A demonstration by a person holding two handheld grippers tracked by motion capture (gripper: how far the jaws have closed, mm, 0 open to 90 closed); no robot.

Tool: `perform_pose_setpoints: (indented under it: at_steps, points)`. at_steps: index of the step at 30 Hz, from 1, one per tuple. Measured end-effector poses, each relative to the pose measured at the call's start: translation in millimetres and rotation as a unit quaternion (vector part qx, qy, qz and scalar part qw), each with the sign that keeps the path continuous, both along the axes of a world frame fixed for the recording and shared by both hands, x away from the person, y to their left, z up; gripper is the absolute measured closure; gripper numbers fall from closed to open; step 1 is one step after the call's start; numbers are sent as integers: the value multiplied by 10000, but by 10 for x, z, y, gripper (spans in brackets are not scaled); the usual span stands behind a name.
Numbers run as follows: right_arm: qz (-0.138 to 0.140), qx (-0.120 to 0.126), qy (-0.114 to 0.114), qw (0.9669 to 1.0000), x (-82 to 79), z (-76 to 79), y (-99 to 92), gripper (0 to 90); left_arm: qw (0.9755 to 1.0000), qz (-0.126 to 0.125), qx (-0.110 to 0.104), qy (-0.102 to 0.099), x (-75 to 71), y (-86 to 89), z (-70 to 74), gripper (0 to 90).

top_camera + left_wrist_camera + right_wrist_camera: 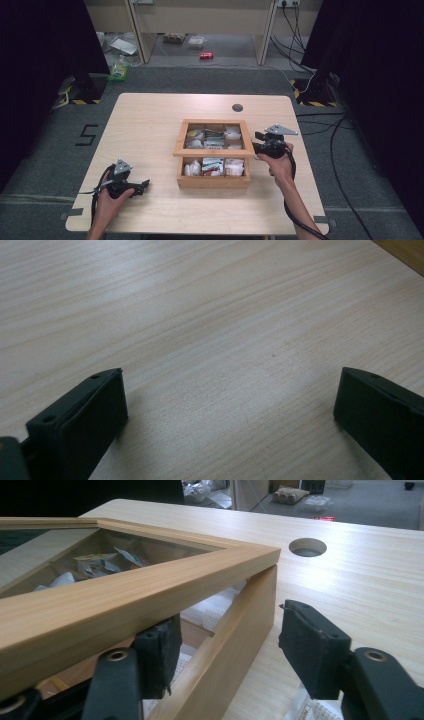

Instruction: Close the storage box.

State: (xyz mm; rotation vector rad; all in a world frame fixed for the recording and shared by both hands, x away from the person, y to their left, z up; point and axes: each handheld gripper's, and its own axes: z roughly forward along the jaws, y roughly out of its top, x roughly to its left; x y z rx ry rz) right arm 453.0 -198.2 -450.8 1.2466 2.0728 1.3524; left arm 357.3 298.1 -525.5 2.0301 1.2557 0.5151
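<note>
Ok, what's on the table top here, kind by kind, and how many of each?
Box: 1, wooden
Lid: 1, glass in a wooden frame, raised off the box
Grippers: 2, left gripper and right gripper
Hole: 1
Total: 5
The packets inside the box are too small to count.

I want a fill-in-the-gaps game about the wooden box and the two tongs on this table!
1. The lid of the wooden box is lifted partway, and one black tip of the right tongs sits ____ it.
2. The left tongs hover over bare table with ____ between their tips.
3. Through the lid's window you see small ____ in the compartments.
4. Beyond the box, the tabletop has a round ____.

Missing words: under; nothing; packets; hole
</note>
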Motion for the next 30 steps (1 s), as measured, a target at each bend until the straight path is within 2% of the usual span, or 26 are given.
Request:
perform_pose_setpoints:
  at_steps: [10, 14, 17, 20, 21, 22, 23, 25, 26, 30]
  points:
    - [44, -69, -78, 9999, -1, -13, -10, 420, 10000, -7, -1, 0, -3, 1, 0, 0]
    - [-37, -170, -95, 9998, -1, -7, -26, 425, 10000, -7, -2, 0, -3, 1, 0, 0]
    - [-17, -80, 38, 10000, 10, -45, -93, 426, 10000, -8, -1, 0, -3, 1, 0, 0]
    - [-74, -241, 114, 9996, 18, -127, -128, 430, 10000, -7, -1, 1, -3, 1, 0, 0]
    - [-111, 141, 83, 9998, 27, -137, -160, 429, 10000, -9, 1, 4, -4, 1, -1, 0]
    - [-128, 608, 171, 9979, 40, -114, -198, 430, 10000, -13, -9, 9, -3, 2, 0, 0]
    - [-199, 792, 117, 9966, 46, -68, -230, 430, 10000, -16, -8, 12, -4, 4, 0, 0]
    - [-281, 502, -140, 9982, 26, 42, -260, 422, 10000, -15, -12, 9, -4, 4, -1, 0]
    - [-285, 452, -175, 9984, 12, 74, -275, 422, 10000, -18, -2, 13, -5, 4, 0, 0]
    - [-492, 341, 41, 9982, 12, 57, -355, 415, 10000, -16, -1, 10, -6, 4, 0, 0]
